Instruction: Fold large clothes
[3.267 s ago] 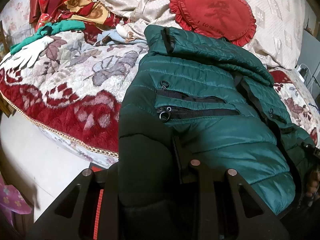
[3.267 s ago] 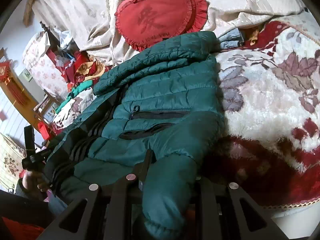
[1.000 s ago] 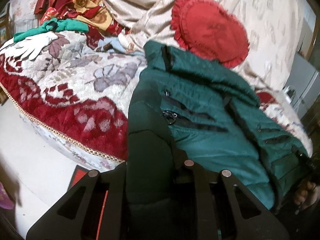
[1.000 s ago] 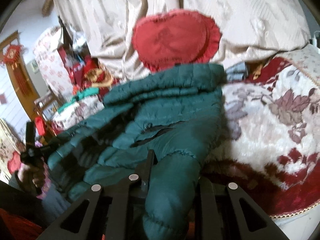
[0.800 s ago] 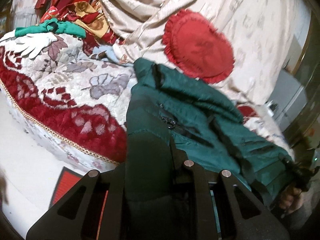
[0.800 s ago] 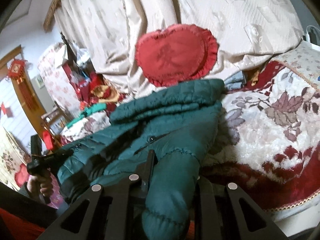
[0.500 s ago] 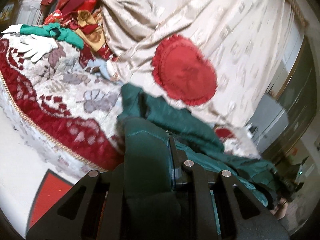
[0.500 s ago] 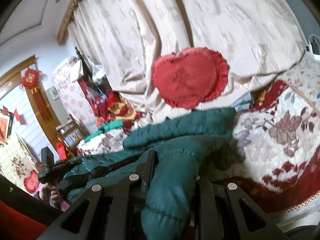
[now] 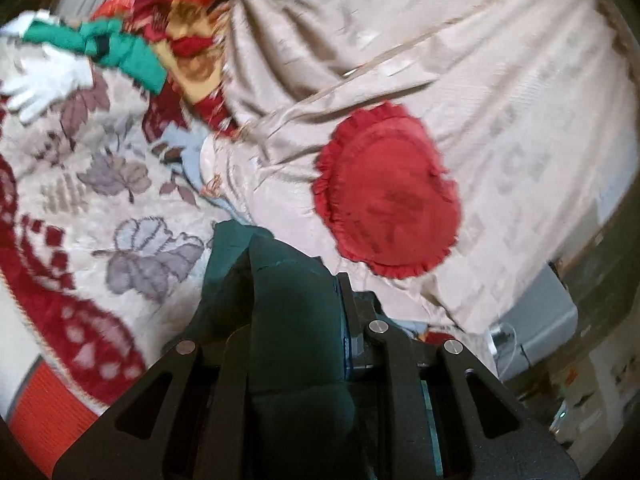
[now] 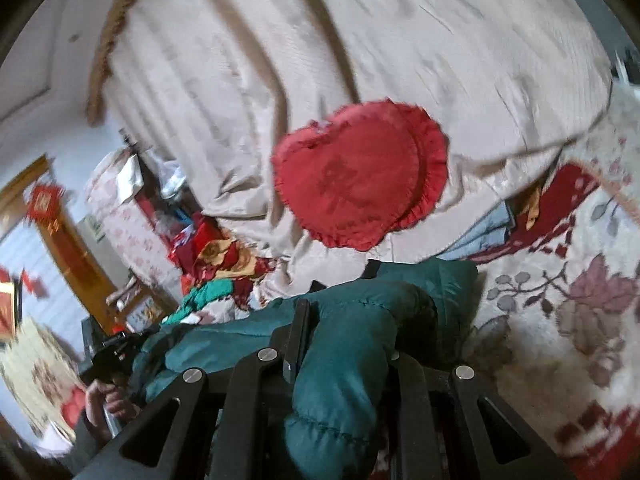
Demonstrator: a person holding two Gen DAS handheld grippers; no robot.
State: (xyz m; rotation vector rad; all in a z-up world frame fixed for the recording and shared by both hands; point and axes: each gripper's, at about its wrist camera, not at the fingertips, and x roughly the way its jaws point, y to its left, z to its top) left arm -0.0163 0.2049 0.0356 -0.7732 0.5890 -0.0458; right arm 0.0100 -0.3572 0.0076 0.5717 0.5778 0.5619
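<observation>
Both grippers [image 9: 298,320] [image 10: 344,336] clamp puffy quilted green jacket [image 10: 360,360]; heart-shaped ruffled cushion [image 9: 386,208] behind

Right gripper [image 10: 344,344], 6 o'clock: jaws clamped on a fold of green puffer jacket [image 10: 352,344], which trails toward 9 o'clock to the left gripper [image 10: 110,354], gripped by a hand [image 10: 106,398]. Red heart-shaped cushion [image 10: 356,176], centre, against cream drapery [image 10: 360,48]. Floral red-and-cream blanket [image 10: 576,320], 3 to 5 o'clock; heaped red and green clothes [image 10: 212,264], 9 o'clock.
</observation>
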